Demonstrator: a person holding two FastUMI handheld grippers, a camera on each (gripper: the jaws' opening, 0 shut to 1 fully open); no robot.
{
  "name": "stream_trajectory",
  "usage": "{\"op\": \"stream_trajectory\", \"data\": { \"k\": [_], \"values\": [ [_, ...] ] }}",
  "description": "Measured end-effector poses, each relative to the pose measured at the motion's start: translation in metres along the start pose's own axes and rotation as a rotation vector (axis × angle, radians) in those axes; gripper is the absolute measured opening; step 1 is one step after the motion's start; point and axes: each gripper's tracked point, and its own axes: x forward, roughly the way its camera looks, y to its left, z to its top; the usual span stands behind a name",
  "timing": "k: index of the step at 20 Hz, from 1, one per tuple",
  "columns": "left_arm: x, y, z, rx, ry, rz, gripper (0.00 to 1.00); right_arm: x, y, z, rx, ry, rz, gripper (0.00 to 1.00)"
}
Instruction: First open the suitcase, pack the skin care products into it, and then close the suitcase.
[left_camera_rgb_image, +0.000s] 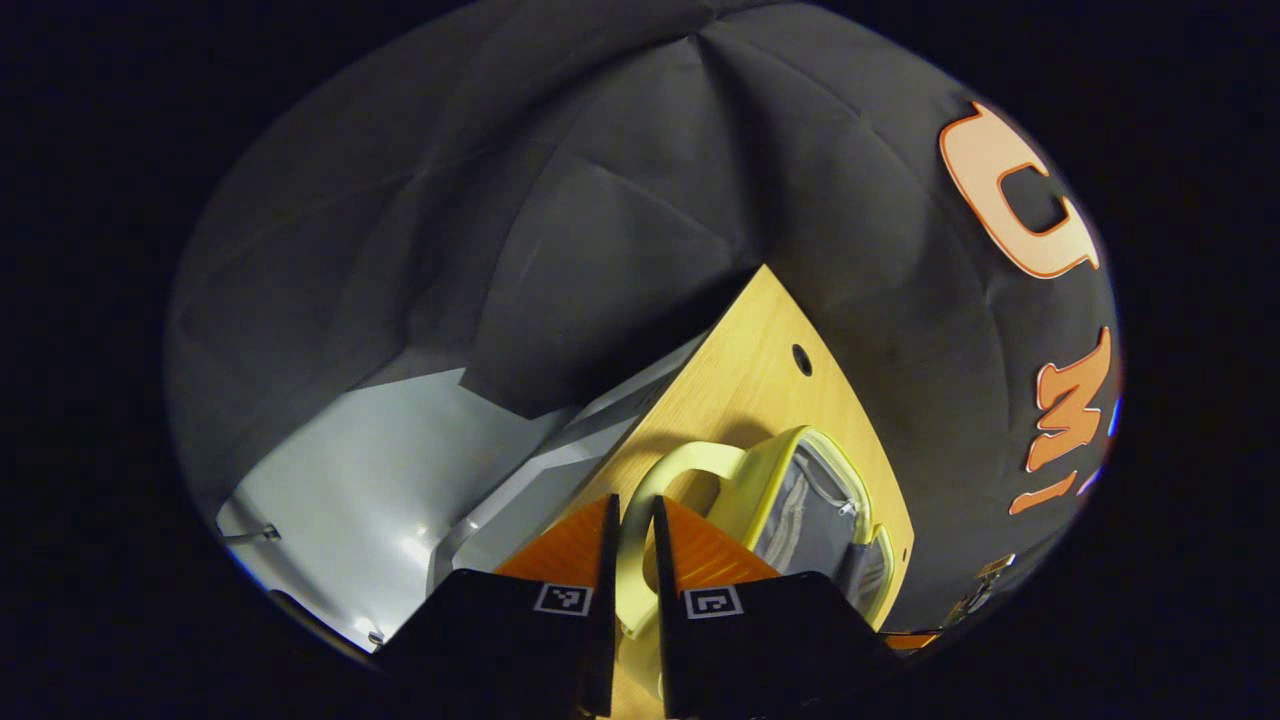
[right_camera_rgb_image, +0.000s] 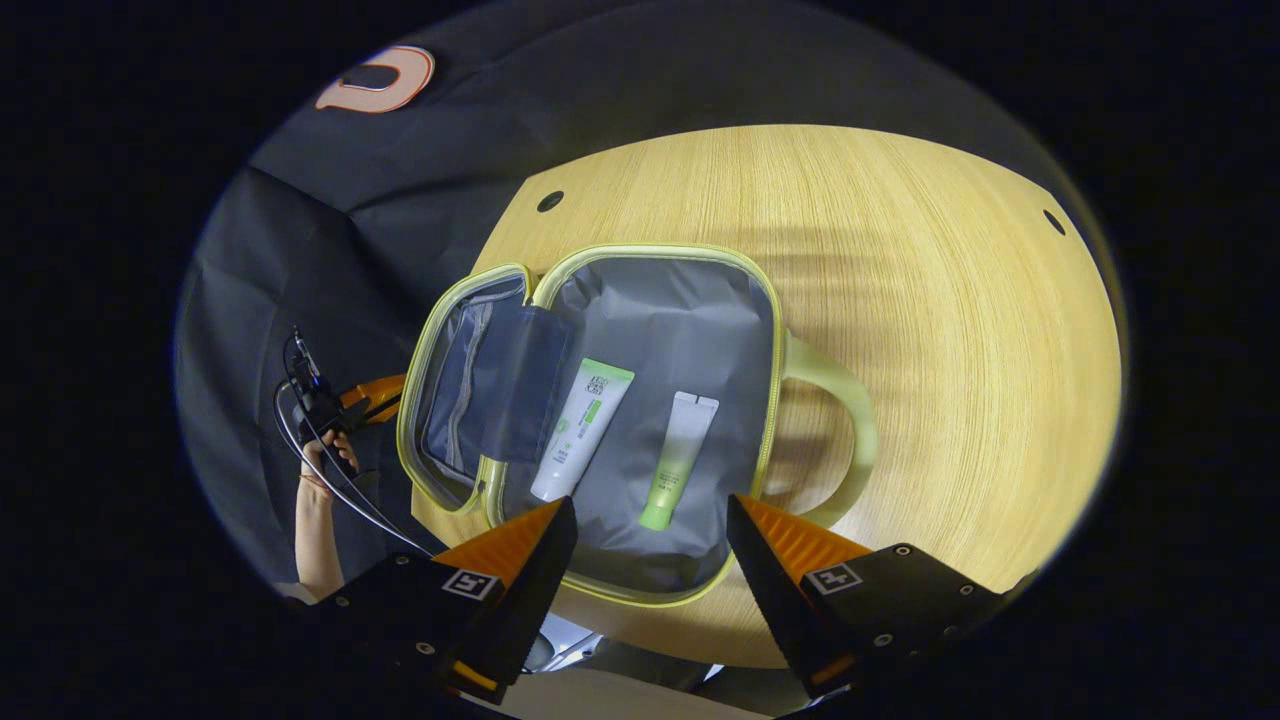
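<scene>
On the counter (right_camera_rgb_image: 930, 330) the suitcase (right_camera_rgb_image: 660, 310) lies open, two skin care tubes (right_camera_rgb_image: 580, 430) resting on its grey lining, so I judge packing done and closing left. My left hand-held gripper (left_camera_rgb_image: 633, 525) is clenched on the pale handle (left_camera_rgb_image: 680, 465), both fingers pressing it. My right hand-held gripper (right_camera_rgb_image: 650, 535) hangs released above the near rim. I'd say this soft, light case will flex; the lid (right_camera_rgb_image: 470, 400) rim is the place to take hold. It overhangs the counter's edge, with open room beyond the handle.
</scene>
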Motion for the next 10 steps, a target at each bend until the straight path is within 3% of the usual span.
{"op": "stream_trajectory", "data": {
  "k": [1, 6, 10],
  "values": [
    [-0.004, 0.001, 0.000, -0.001, 0.007, -0.002, 0.09, 0.000, 0.001, 0.000, 0.006, 0.002, 0.005, 0.96],
    [-0.014, -0.014, -0.004, 0.018, 0.016, -0.039, 0.08, 0.002, 0.005, 0.001, 0.017, 0.003, 0.034, 0.96],
    [-0.036, -0.048, -0.001, 0.172, 0.018, -0.004, 0.08, 0.001, 0.015, 0.006, 0.016, -0.007, 0.064, 0.96]
  ]
}}
